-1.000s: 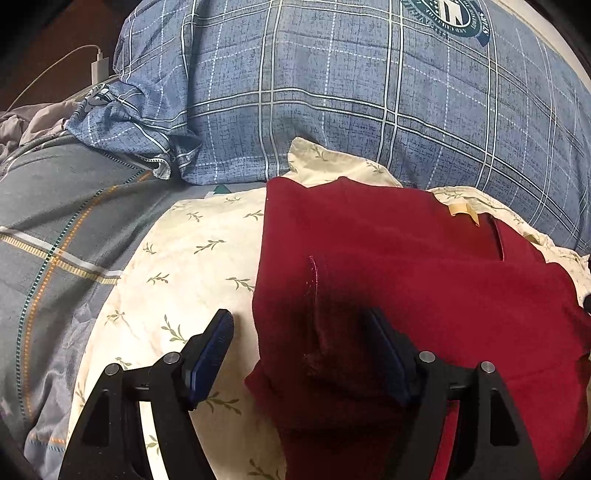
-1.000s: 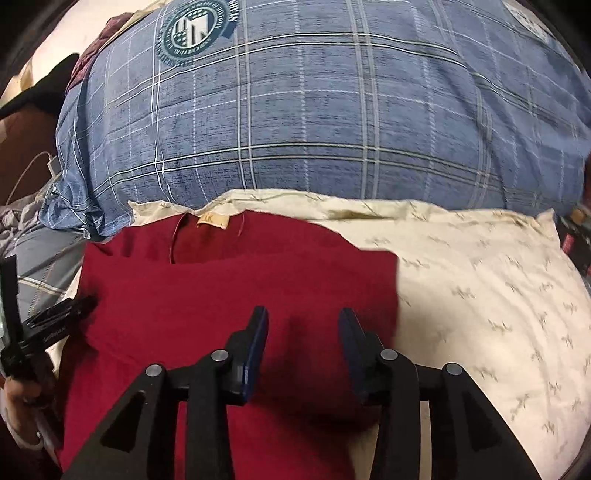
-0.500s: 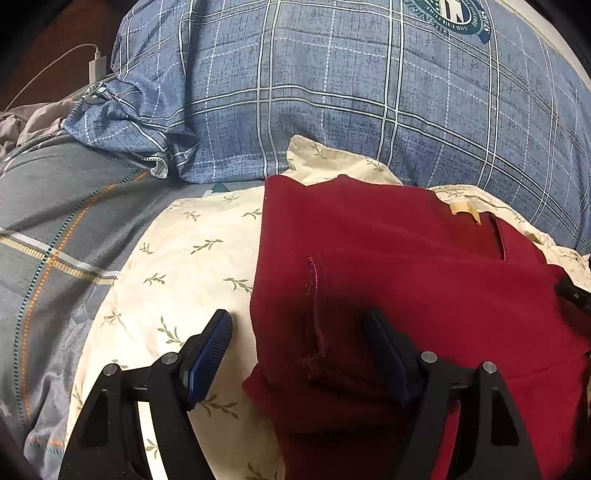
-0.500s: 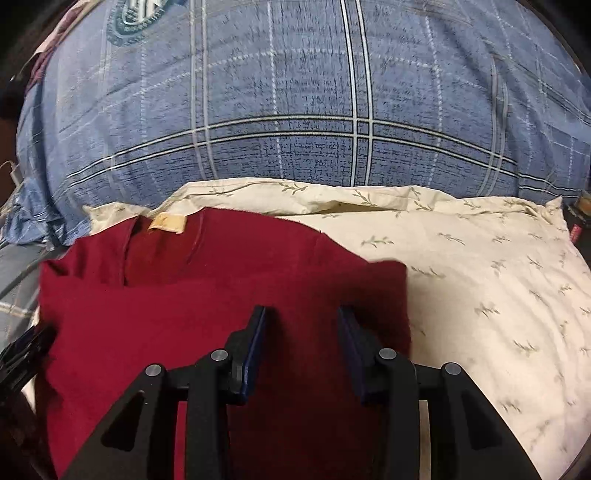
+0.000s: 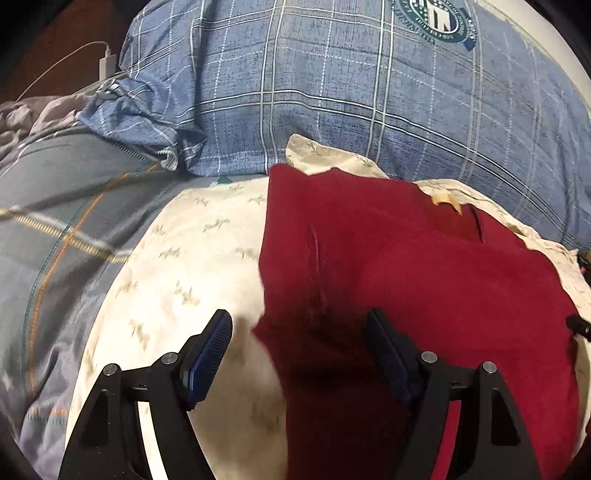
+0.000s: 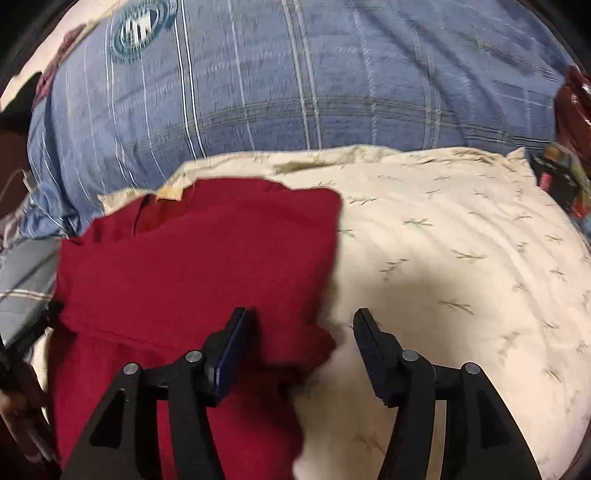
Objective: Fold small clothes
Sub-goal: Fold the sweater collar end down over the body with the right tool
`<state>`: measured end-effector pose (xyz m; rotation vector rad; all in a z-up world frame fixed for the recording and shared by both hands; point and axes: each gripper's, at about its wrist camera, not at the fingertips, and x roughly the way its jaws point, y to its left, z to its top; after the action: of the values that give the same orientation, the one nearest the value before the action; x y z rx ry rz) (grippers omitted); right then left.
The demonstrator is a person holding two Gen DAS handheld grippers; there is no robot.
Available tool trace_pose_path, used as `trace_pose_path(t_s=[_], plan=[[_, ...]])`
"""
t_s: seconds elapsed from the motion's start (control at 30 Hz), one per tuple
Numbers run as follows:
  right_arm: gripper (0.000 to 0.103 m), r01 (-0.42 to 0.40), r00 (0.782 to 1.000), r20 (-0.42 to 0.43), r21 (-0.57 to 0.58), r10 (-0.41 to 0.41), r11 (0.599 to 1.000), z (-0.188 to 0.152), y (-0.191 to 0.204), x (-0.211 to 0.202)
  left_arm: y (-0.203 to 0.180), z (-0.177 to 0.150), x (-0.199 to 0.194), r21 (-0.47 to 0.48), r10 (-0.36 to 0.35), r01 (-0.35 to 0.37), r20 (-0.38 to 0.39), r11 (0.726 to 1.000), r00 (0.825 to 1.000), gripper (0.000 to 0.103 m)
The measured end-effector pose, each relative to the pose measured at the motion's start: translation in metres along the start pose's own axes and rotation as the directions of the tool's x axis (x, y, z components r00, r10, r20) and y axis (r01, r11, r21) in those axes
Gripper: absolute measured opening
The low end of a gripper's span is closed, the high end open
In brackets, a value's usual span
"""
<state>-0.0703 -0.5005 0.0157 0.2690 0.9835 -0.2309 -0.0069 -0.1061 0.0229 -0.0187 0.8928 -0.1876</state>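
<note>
A dark red garment (image 5: 424, 280) lies partly folded on a cream leaf-print pillow (image 5: 177, 280), its tan neck label (image 5: 445, 201) at the far side. My left gripper (image 5: 299, 332) stands open over the garment's left edge, one finger over the pillow and the other over the red cloth. In the right wrist view the red garment (image 6: 199, 266) covers the left half of the cream pillow (image 6: 461, 258). My right gripper (image 6: 303, 325) straddles the garment's right edge; its jaws are opening, and a lump of red cloth sits between them without being pinched.
A large blue plaid pillow (image 5: 351, 103) with a round emblem (image 5: 436, 18) rises behind the cream pillow. A grey plaid bedspread (image 5: 55, 229) lies to the left, with a white charger and cable (image 5: 107, 62) beyond. Red and dark items (image 6: 569, 147) sit at the far right edge.
My right gripper's jaws have spread wider and shifted right, to the garment's right edge. The left gripper view has slid slightly, its jaws unchanged. The garment's folded layer now lies flatter.
</note>
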Motion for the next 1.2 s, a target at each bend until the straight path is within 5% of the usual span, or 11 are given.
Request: trace_pose_path(t_s=[0.43, 0.8, 1.2], plan=[[0.07, -0.12, 0.993, -0.021, -0.038, 0.119, 0.992, -0.074, -0.012, -0.085, 0.004, -0.064, -0.091, 0.1, 0.001, 0.005, -0.062, 0.995, 0.998, 0.074], [0.07, -0.194, 0.979, -0.062, -0.022, 0.192, 0.981, -0.129, -0.012, -0.104, 0.018, -0.11, -0.139, 0.07, 0.018, -0.011, -0.092, 0.997, 0.996, 0.074], [0.07, -0.193, 0.975, -0.12, -0.042, 0.187, 0.98, -0.161, -0.012, -0.108, 0.01, -0.134, -0.148, 0.089, 0.029, -0.018, -0.117, 0.996, 0.993, 0.074]])
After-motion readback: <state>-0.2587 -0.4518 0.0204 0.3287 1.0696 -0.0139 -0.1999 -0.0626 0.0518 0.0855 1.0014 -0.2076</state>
